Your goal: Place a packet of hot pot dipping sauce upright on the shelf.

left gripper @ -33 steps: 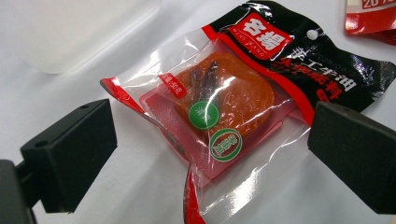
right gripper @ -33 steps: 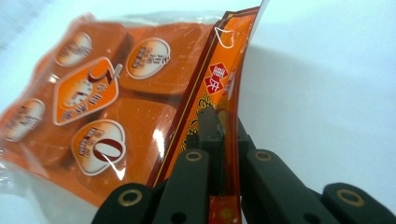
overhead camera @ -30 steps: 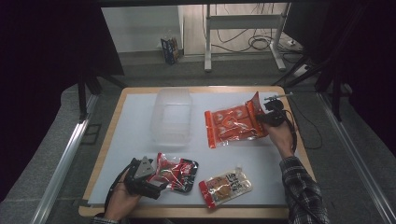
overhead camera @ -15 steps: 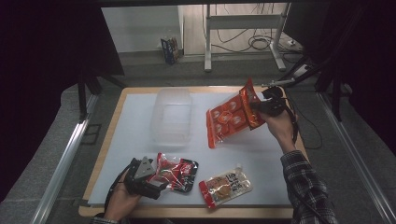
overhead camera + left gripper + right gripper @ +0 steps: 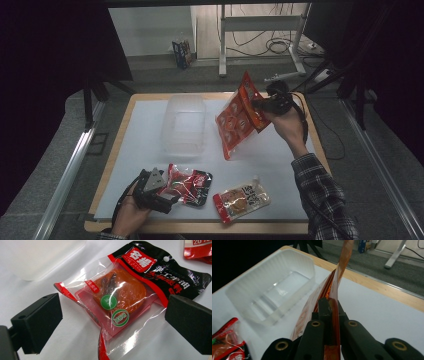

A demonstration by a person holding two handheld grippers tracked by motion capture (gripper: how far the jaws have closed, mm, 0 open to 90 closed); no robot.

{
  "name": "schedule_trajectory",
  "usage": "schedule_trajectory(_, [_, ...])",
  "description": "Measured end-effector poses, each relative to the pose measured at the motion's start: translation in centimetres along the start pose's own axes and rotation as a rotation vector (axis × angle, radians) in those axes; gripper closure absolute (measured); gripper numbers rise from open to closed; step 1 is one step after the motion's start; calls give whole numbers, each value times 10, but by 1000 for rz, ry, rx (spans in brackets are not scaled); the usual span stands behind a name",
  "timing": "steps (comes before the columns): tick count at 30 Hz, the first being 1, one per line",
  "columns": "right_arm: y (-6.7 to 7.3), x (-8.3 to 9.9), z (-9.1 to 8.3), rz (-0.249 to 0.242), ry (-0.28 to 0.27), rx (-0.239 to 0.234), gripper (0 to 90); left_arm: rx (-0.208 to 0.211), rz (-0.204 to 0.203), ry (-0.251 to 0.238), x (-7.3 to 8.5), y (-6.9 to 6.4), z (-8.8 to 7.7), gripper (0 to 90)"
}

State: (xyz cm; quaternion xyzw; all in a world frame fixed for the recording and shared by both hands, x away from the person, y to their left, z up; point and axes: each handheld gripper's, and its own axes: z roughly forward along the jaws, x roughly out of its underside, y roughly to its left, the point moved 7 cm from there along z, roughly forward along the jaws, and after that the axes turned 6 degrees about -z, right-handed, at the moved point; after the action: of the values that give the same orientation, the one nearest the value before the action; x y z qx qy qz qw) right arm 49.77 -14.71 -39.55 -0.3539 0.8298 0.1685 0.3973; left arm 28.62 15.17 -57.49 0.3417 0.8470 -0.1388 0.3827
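White tabletop (image 5: 145,150), wood-edged. Near edge: left gripper (image 5: 110,322), jaws apart, straddling black-and-red clear snack packet (image 5: 130,295) that lies flat, not yet gripped. Beside it toward near right corner, small yellow-orange snack packet (image 5: 243,198), untouched. Mid-tabletop: clear plastic tub (image 5: 184,125), appears empty. Far right: right gripper (image 5: 329,312) clamped on large orange snack bag (image 5: 239,117), held aloft. Judgement: early stage; probably all three packets remain for the tub.

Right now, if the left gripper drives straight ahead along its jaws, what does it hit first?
Likely the black-and-red packet: it lies directly ahead of the open left gripper, between its jaws. Depth is unclear.
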Motion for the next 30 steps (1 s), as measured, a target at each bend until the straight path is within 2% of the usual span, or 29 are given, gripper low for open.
schedule_trajectory(2, [12, -10, 0, -21, -5, -18, 886, -1, 1, -1, 0, 0, 0, 11])
schedule_trajectory(6, [24, -21, 1, -48, -3, -35, 886, 0, 5, -4, 0, 0, 0, 11])
schedule_trajectory(11, [42, -36, 2, -80, -2, -47, 887, -2, 9, -4, -1, 0, 0, 11])
schedule_trajectory(13, [47, -40, 3, -101, 8, -38, 887, -2, 9, -5, -1, 0, 0, 11])
schedule_trajectory(16, [50, -44, 5, -112, 13, -29, 887, -1, 8, -7, -1, 0, 0, 11])
schedule_trajectory(20, [46, -51, 6, -99, 12, -15, 888, -1, 10, -4, -1, 0, 0, 11])
schedule_trajectory(30, [52, -77, 1, -94, -17, -30, 888, 0, 4, -7, -1, -1, 0, 11])
